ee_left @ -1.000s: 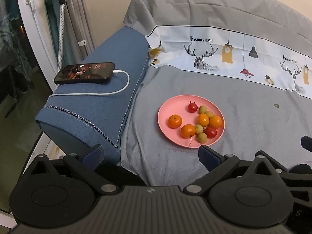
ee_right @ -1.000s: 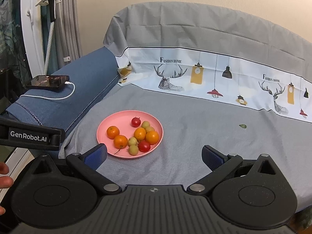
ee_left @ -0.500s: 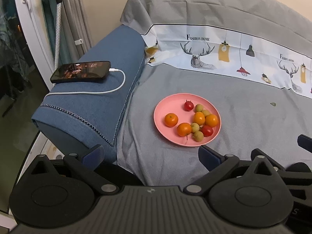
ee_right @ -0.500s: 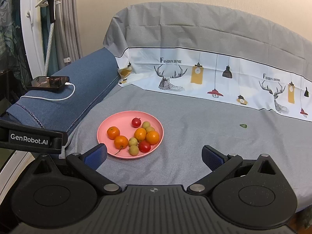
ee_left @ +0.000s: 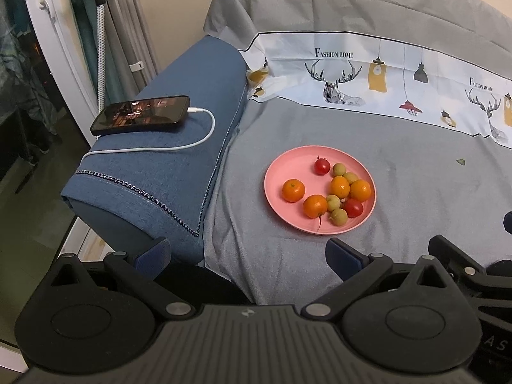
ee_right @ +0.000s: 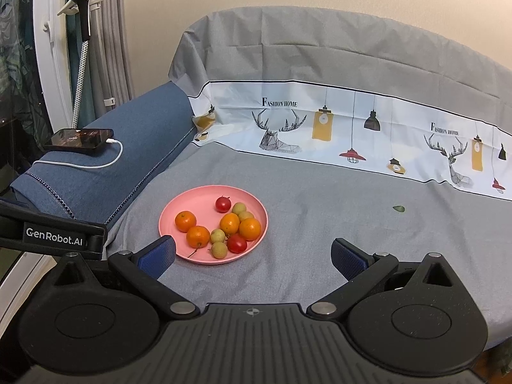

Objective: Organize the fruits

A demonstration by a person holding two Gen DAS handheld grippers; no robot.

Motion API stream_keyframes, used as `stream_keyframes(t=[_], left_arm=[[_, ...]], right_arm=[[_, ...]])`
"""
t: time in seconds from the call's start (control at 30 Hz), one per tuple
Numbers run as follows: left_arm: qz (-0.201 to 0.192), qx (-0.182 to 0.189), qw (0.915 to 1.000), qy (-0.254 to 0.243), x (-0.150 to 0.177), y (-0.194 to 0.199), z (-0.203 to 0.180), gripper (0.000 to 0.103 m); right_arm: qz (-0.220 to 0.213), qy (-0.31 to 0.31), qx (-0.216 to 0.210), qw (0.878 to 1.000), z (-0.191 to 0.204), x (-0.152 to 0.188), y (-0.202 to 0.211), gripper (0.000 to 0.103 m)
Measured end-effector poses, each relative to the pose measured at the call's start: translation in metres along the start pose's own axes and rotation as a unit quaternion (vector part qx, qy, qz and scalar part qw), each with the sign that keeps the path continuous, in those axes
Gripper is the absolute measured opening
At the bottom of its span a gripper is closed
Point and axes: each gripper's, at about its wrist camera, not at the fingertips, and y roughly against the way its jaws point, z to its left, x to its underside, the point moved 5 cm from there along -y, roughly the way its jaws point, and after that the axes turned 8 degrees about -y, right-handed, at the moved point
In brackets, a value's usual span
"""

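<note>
Over the last second I've only drifted my left tool slightly, so the pink plate sits a touch further right in its view; no fruit has moved. Both it and my right tool hover with fingers apart, holding nothing. The oranges, tomatoes and small green fruits lie mixed on the plate on the grey-covered sofa, which fits gathered or awaiting sorting.

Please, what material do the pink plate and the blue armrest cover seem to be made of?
The pink plate looks like matte plastic: even colour, smooth rim, soft dull sheen. The blue armrest cover looks like woven, denim-like fabric: visible weave and a stitched edge.
</note>
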Motion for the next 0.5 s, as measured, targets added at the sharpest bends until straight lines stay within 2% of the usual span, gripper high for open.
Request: stream_keyframes(t=[0.5], left_arm=[[0.009,-0.009,0.9999,0.004,-0.0006,-0.0046,0.0017,0.103]], right_arm=[[0.003,-0.001,-0.001,1.0,-0.0008,0.0006,-0.0017,0.102]])
